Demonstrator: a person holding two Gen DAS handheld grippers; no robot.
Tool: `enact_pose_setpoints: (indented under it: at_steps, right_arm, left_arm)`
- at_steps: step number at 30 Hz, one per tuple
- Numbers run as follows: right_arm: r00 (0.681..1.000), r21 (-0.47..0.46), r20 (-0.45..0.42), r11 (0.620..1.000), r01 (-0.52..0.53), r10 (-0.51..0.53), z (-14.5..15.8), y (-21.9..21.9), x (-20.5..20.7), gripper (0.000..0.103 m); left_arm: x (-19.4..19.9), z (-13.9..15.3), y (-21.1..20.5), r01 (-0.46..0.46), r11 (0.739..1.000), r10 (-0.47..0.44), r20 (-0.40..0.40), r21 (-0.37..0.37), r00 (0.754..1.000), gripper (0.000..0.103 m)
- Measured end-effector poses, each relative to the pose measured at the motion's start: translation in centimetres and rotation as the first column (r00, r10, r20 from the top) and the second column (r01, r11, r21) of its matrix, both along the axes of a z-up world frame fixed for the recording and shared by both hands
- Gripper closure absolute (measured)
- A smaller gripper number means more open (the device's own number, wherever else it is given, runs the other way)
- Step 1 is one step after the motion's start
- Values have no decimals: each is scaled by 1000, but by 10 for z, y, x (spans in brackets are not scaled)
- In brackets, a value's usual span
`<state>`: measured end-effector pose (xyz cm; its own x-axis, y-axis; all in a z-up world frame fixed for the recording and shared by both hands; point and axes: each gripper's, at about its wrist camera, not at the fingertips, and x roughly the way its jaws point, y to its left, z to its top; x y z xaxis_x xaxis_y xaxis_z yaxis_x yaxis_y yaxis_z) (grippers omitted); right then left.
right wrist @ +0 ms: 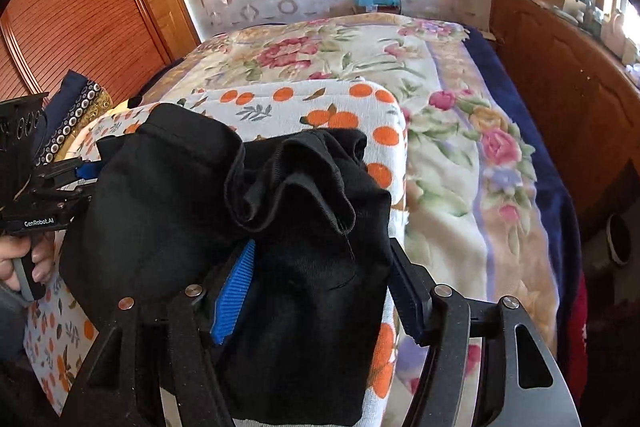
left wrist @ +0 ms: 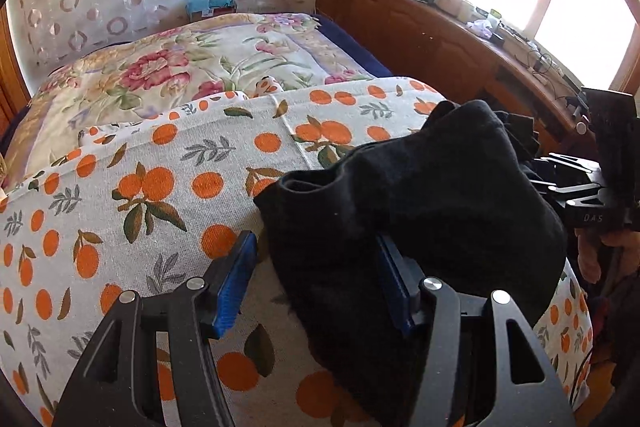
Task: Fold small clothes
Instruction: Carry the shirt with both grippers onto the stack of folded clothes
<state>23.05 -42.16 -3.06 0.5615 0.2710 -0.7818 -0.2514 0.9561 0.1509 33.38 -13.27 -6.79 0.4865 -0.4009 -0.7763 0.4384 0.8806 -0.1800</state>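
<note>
the black garment (right wrist: 224, 211) lies bunched on the orange-print cloth (left wrist: 168, 163). the right gripper (right wrist: 324, 291) is released around it; the left gripper (left wrist: 316, 283) looks released too, garment over one finger.

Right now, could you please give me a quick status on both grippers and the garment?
Left gripper open, black garment draped over one finger. Right gripper open, the garment bunched between its fingers. Garment rumpled on orange-print cloth. Nothing in the way.

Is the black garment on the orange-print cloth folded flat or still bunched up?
Bunched up. The black garment sits in a rumpled heap with loose ruffled folds on the orange-print cloth, not laid flat.
</note>
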Motion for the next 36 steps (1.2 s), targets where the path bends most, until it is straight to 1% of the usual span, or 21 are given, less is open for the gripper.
enact_pose_setpoints:
  at_steps: [4,5,6,8,10,11,13,15,18,21,22,24,26,27,30,33,36]
  right_arm:
    - [1000,8,4,1000,-10,10,3,0,8,37]
    - [1000,9,4,1000,-18,18,4,0,8,41]
    - [1000,7,6,1000,-24,24,4,2,7,45]
    - [999,12,1,999,-41,41,2,5,7,61]
    - [997,10,-9,997,-72,72,1,10,7,77]
    - [997,3,-10,997,-81,81,2,12,8,80]
    - [995,-42,9,994,-97,97,7,19,5,84]
    - [993,-61,42,993,-105,107,18,23,1,85]
    - [987,-72,106,991,-117,124,43,34,-6,85]
    - [971,-68,173,986,-155,165,72,53,-8,86]
    - [966,-67,188,983,-170,180,80,61,-8,86]
    - [949,-72,222,975,-212,223,97,85,-5,86]
    - [928,-81,253,962,-262,274,112,114,1,86]
    - [915,-84,269,954,-287,299,120,130,5,86]
    - [871,-83,317,926,-368,375,142,184,22,86]
    - [828,-82,349,895,-439,438,161,237,42,86]
    - [792,-81,360,862,-501,494,174,291,66,86]
  left_arm:
    - [-4,-1,-5,16,1000,-16,-2,-2,1000,47]
    - [-4,-1,-5,17,1000,-17,-3,-3,1000,47]
    - [-4,-1,-4,16,1000,-16,-6,-14,1000,50]
    - [-5,-2,-4,22,999,-22,-5,-31,1000,56]
    - [-8,1,-5,47,998,-47,-9,-42,999,78]
    - [-10,3,-5,53,997,-54,-5,-46,999,82]
    - [-15,10,-1,66,996,-66,4,-67,998,88]
    - [-21,23,9,70,992,-68,23,-108,997,89]
    - [-36,47,29,81,985,-73,57,-153,996,90]
    - [-57,70,58,65,983,-46,112,-171,993,90]
    - [-65,80,74,51,983,-27,132,-179,991,90]
    - [-75,93,99,20,981,11,160,-192,987,90]
    - [-87,111,136,-32,979,72,193,-202,979,90]
    - [-90,116,147,-50,978,92,204,-202,975,90]
    - [-102,135,199,-133,969,183,242,-208,953,90]
    - [-111,148,249,-221,951,274,263,-215,925,90]
    - [-120,150,298,-302,923,360,259,-238,896,90]
